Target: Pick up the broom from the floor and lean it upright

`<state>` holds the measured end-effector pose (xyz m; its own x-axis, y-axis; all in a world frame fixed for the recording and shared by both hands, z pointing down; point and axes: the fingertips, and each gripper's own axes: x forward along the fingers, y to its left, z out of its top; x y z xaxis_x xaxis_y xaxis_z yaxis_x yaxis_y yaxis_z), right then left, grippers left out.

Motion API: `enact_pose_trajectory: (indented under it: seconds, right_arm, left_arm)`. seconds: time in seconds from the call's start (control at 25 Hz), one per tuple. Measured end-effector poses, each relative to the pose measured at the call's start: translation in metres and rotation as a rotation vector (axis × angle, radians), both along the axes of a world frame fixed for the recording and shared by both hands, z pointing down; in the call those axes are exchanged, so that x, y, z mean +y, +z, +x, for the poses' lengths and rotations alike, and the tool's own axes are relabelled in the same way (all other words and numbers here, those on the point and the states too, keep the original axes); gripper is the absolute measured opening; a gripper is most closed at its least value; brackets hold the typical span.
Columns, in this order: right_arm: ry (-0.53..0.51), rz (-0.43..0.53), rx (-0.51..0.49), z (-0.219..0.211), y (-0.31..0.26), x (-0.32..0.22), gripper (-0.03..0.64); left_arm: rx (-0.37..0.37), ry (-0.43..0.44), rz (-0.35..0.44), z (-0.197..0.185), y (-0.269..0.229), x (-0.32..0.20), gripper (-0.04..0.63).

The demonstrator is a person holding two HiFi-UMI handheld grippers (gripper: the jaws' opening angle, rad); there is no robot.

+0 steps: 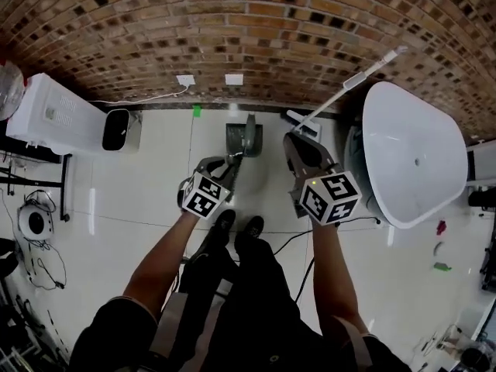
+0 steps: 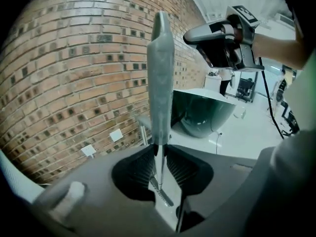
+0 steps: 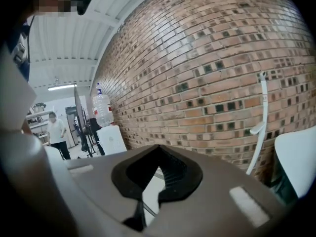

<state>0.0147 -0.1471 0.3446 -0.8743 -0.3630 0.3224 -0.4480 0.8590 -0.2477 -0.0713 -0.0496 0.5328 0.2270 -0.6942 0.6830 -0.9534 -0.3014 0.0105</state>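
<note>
Grey plastic sheathes the end of the broom [image 2: 161, 78], a long flattened grip that narrows to a thin, bright metal rod. The left gripper [image 2: 159, 154] has its ribbed black pads [image 2: 183, 168] pressed onto that rod from both sides, just below the grip. From the head camera the broom [image 1: 249, 134] is raised in front of the person, its grip end aimed toward the brick wall [image 1: 232, 22]. The brush end cannot be seen.

The right gripper [image 3: 158, 152] has its tips drawn together with nothing between them. It hovers just beside the left gripper [image 1: 232, 161], a little to the right [image 1: 298, 142].

The broom is probably light and stiff, but long, so it may swing and twist in a single grip. The rod looks smooth and slippery. The broader grey grip, or a second hold further along the rod, would likely steady it better.

The wall is rough red-brown brick with scattered dark blocks. The floor [image 1: 139, 200] is glossy pale tile. A smooth, rounded white tub [image 1: 411, 153] stands to the right, and a slim white pole [image 3: 263, 112] leans on the brick.
</note>
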Motion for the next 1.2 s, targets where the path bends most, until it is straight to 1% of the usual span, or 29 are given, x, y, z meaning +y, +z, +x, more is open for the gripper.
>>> enact_pose_trajectory:
  seconds: [0.24, 0.44, 0.6, 0.84, 1.08, 1.2]
  right_arm:
    - [-0.105, 0.013, -0.04, -0.032, -0.019, 0.006, 0.002]
    - [-0.152, 0.014, -0.055, -0.049, -0.027, 0.008, 0.002]
    - [-0.18, 0.021, -0.045, -0.064, -0.029, 0.005, 0.002]
    - [-0.189, 0.027, -0.014, -0.096, -0.023, -0.015, 0.002]
    - [-0.188, 0.047, 0.055, -0.141, -0.019, -0.046, 0.002]
    - [-0.164, 0.038, 0.084, -0.152, -0.011, -0.061, 0.002]
  left_arm:
    - [-0.018, -0.177, 0.041, -0.049, -0.038, 0.008, 0.08]
    - [-0.04, -0.304, 0.076, -0.099, -0.063, 0.002, 0.078]
    - [-0.049, -0.388, 0.08, -0.141, -0.068, -0.006, 0.077]
    - [-0.035, -0.448, 0.051, -0.194, -0.05, -0.027, 0.078]
    - [0.015, -0.457, -0.007, -0.243, -0.011, -0.059, 0.077]
    - [0.04, -0.452, -0.037, -0.26, 0.008, -0.078, 0.078]
